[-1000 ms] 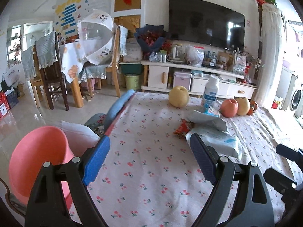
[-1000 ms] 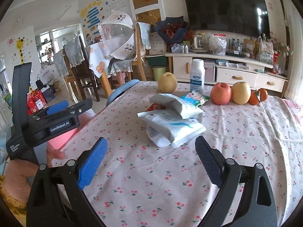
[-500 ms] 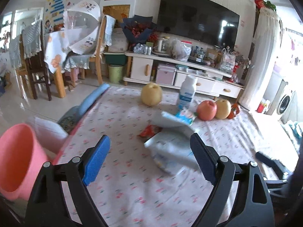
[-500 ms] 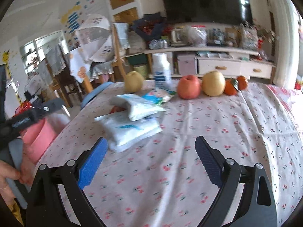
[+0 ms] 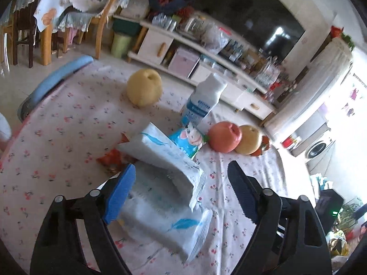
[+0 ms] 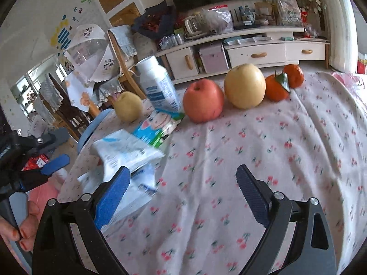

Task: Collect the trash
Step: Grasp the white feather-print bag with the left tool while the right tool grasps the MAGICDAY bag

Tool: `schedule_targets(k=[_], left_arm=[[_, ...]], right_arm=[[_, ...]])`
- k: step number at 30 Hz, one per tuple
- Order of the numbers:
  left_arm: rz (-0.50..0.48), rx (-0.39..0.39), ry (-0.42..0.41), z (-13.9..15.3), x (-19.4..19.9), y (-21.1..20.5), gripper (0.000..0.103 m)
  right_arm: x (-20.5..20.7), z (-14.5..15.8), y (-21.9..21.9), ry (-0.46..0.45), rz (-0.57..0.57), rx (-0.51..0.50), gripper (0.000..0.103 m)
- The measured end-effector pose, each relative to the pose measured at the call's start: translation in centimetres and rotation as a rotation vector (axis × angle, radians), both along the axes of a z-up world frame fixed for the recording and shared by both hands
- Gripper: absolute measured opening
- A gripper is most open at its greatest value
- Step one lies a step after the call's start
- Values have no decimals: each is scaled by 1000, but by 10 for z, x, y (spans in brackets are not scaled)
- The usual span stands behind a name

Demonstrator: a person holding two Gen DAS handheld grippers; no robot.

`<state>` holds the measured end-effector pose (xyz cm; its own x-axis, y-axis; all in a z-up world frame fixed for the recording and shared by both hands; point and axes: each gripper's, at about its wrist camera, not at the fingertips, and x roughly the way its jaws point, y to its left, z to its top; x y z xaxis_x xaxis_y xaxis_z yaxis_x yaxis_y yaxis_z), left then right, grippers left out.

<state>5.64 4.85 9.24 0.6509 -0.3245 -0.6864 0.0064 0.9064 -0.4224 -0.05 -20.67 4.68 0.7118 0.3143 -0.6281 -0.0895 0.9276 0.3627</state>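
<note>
White wrappers (image 5: 165, 183), two stacked, are lying on the cherry-print tablecloth (image 5: 57, 137), w/ a red snack wrapper (image 5: 112, 158) poking out at their 9 o'clock and a blue cartoon packet (image 5: 188, 139) at 1 o'clock. Left gripper (image 5: 181, 194) is hovering right over the white pile; jaws have just been narrowing but are standing wide, pads not pressing yet, pile between them. Right gripper (image 6: 181, 194) is sitting wide too, nothing in it, bare cloth between the jaws, wrappers at its 10 o'clock. Farther out: white bottle (image 5: 204, 100) at 12, yellow pear (image 5: 144, 87) at 11, red apple (image 5: 224, 136) w/ more fruit at 2. Progress, as I judge it: nothing collected so far, all the trash is sitting on the table; first grab is abt to begin.
</note>
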Motion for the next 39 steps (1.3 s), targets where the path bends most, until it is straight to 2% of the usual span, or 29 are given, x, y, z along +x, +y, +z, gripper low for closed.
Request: schedule_targets(k=[4, 8, 11, 13, 15, 19, 22, 32, 39], left_arm=[[11, 59, 75, -19, 25, -19, 77], [32, 54, 133, -34, 41, -22, 77], [34, 58, 149, -42, 50, -27, 74], [42, 86, 157, -45, 54, -30, 64], [42, 100, 172, -49, 57, -32, 49], [39, 112, 174, -49, 55, -32, 36], [22, 126, 170, -46, 50, -32, 30], [-77, 123, 188, -47, -19, -15, 29], [-86, 105, 77, -25, -60, 5, 27]], right_arm=[[10, -5, -8, 2, -2, -18, 93], [15, -8, -8, 16, 17, -10, 93], [13, -5, -2, 4, 38, -47, 93], [12, -2, 1, -7, 48, -78, 93], [12, -2, 4, -10, 59, -100, 93], [16, -7, 6, 15, 75, -112, 93], [17, -9, 8, 26, 82, -118, 93], [18, -14, 19, 37, 113, -168, 93], [17, -22, 37, 54, 171, -198, 93]])
